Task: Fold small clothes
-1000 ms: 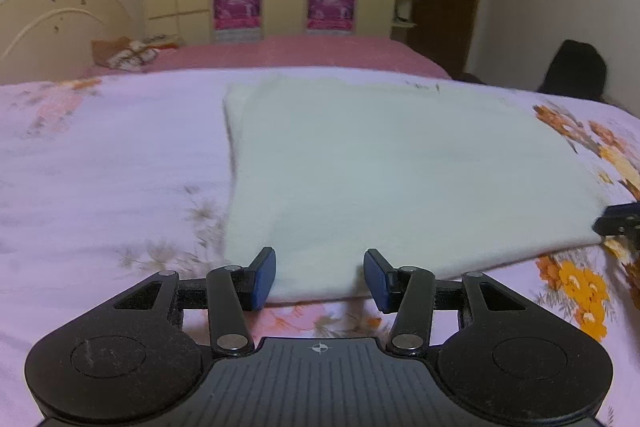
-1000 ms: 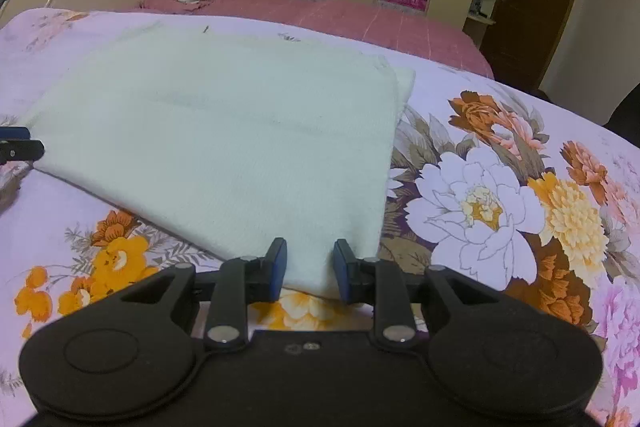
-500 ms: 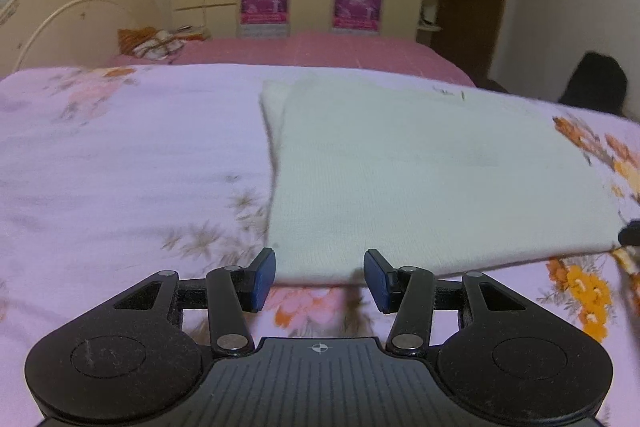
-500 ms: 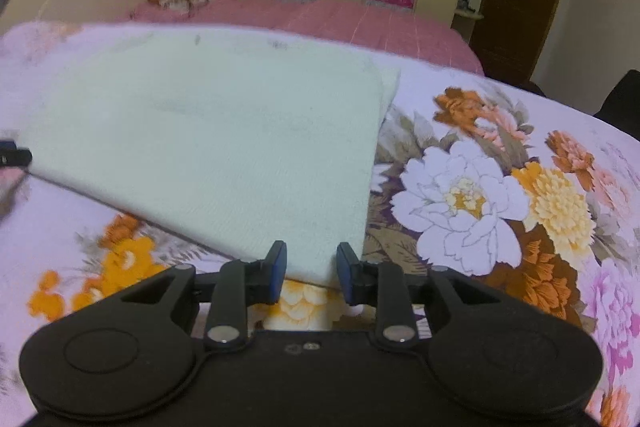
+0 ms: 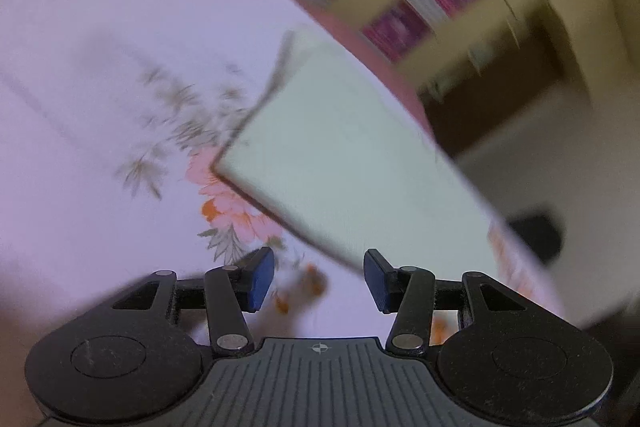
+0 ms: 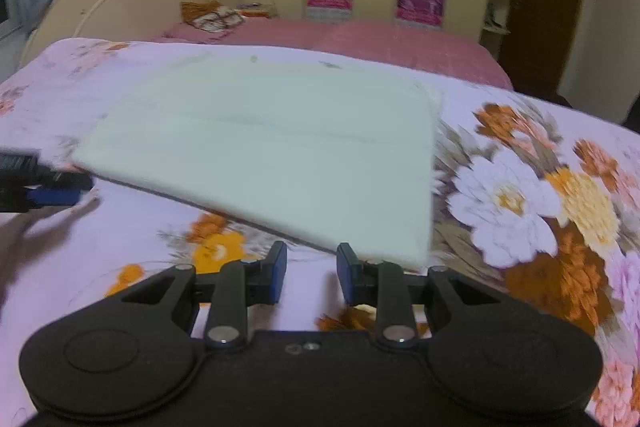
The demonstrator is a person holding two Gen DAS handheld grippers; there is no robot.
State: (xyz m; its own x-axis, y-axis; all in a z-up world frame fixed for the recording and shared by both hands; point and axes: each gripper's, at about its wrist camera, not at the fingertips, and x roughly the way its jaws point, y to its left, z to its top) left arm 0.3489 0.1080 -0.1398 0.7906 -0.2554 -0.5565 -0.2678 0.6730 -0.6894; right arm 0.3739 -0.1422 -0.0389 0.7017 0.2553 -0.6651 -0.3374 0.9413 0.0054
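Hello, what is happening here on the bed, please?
A person holds a claw in each hand over a pale cloth that lies flat on a flowered bedsheet. The cloth already looks folded at least once. Both claws are open and hold nothing. The right claw sits just before the near right corner of the cloth. The left claw is near the left corner, and its picture is tilted and blurred. No grasp has been made yet.
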